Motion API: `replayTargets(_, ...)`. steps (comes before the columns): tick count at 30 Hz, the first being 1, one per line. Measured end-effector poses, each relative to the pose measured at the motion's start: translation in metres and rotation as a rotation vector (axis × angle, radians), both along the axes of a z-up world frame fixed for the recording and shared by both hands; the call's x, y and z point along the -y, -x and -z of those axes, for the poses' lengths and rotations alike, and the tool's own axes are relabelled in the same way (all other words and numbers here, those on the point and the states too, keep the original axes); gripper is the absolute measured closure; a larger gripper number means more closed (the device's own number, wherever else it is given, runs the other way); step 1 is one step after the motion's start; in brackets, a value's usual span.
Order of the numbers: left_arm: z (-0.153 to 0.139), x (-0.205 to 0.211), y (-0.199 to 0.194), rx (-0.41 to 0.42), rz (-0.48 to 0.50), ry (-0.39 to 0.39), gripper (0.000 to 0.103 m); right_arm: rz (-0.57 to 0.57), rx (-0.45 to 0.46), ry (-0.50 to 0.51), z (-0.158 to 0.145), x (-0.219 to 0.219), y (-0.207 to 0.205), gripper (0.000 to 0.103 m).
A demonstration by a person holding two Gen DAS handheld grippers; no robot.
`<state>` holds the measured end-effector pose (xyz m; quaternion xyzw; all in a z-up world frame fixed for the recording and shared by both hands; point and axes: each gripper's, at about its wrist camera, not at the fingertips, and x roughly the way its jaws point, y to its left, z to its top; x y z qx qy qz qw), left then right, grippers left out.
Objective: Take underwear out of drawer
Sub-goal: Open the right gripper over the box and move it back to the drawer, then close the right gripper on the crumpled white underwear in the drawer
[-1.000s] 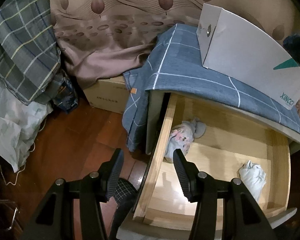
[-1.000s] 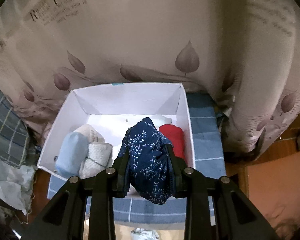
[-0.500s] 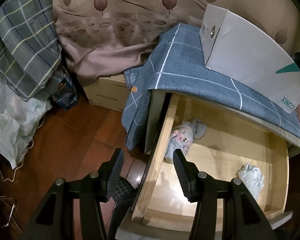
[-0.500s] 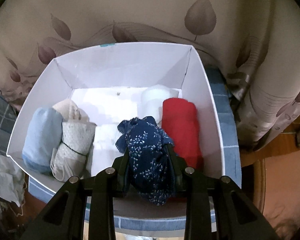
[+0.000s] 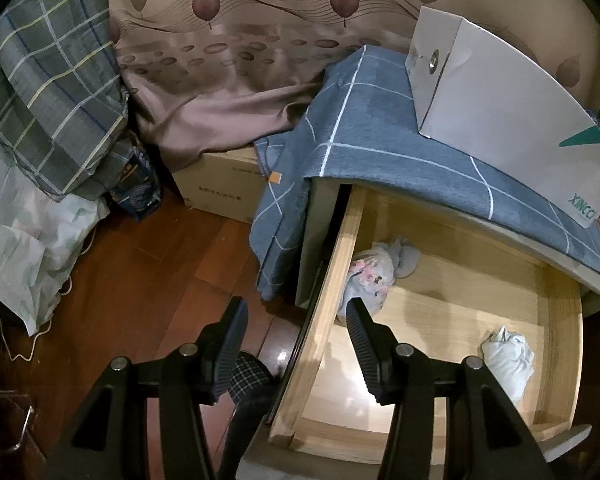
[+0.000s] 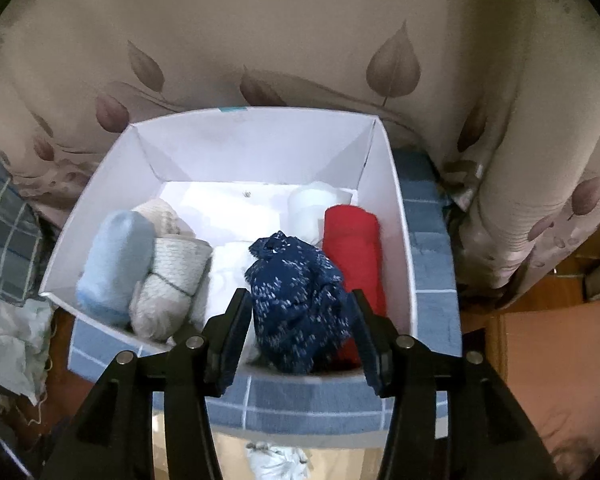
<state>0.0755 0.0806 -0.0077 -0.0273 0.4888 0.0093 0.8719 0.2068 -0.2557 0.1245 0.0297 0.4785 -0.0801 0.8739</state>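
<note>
The right tongs (image 6: 298, 330) have just been opening, and the navy floral underwear (image 6: 298, 300) sits loose between the spread jaws, low in the frame, inside the white box (image 6: 384, 184) beside a red roll (image 6: 354, 248). The left tongs (image 5: 296, 346) stand wide and empty over the open wooden drawer (image 5: 556, 340), where a floral bundle (image 5: 370, 276) and a pale bundle (image 5: 508, 360) lie well apart.

Dim room with a reddish wood floor (image 5: 132, 280). Beige leaf-print curtain (image 6: 300, 40) hangs along the back, and a cardboard box (image 5: 220, 188) sits under its hem.
</note>
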Motion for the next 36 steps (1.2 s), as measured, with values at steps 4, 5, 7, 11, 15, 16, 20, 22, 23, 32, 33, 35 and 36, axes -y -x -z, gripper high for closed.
replayTargets(4, 0.001, 0.002, -0.001, -0.005, 0.002, -0.01, 0.051, -0.041, 0.012, 0.0, -0.016, -0.005, 0.024, 0.051)
replayTargets(5, 0.001, 0.002, 0.0, -0.004, 0.003, -0.013, 0.051, -0.053, 0.011, 0.001, -0.018, -0.007, 0.033, 0.051)
replayTargets(7, 0.001, 0.003, 0.0, -0.002, 0.003, -0.016, 0.051, -0.073, 0.006, -0.004, -0.018, -0.008, 0.05, 0.051)
replayTargets(11, 0.002, 0.003, 0.0, -0.004, 0.0, -0.02, 0.051, -0.108, -0.033, -0.017, -0.005, -0.012, 0.079, 0.051)
replayTargets(15, 0.002, 0.003, 0.001, -0.006, -0.001, -0.021, 0.051, -0.128, -0.092, -0.041, 0.024, -0.015, 0.104, 0.051)
replayTargets(16, 0.002, 0.003, 0.001, -0.007, 0.001, -0.021, 0.051, -0.13, -0.111, -0.049, 0.035, -0.017, 0.109, 0.051)
replayTargets(20, 0.001, 0.003, 0.002, -0.007, 0.004, -0.026, 0.051, -0.127, -0.184, -0.082, 0.078, -0.019, 0.124, 0.051)
replayTargets(22, 0.001, 0.003, 0.001, -0.008, 0.002, -0.026, 0.051, -0.125, -0.218, -0.089, 0.099, -0.021, 0.126, 0.051)
replayTargets(23, 0.001, 0.003, 0.001, -0.01, 0.001, -0.023, 0.051, -0.127, -0.229, -0.094, 0.107, -0.023, 0.127, 0.051)
replayTargets(32, 0.002, 0.001, -0.001, -0.018, -0.002, -0.009, 0.051, -0.163, -0.365, -0.094, 0.183, -0.046, 0.12, 0.051)
replayTargets(33, 0.002, 0.001, -0.001, -0.018, -0.002, -0.008, 0.051, -0.166, -0.382, -0.087, 0.191, -0.048, 0.118, 0.051)
replayTargets(35, 0.002, 0.001, -0.001, -0.019, -0.001, -0.008, 0.051, -0.173, -0.406, -0.081, 0.203, -0.052, 0.114, 0.051)
replayTargets(36, 0.003, 0.0, -0.001, -0.02, -0.001, -0.007, 0.051, -0.176, -0.418, -0.078, 0.208, -0.053, 0.113, 0.051)
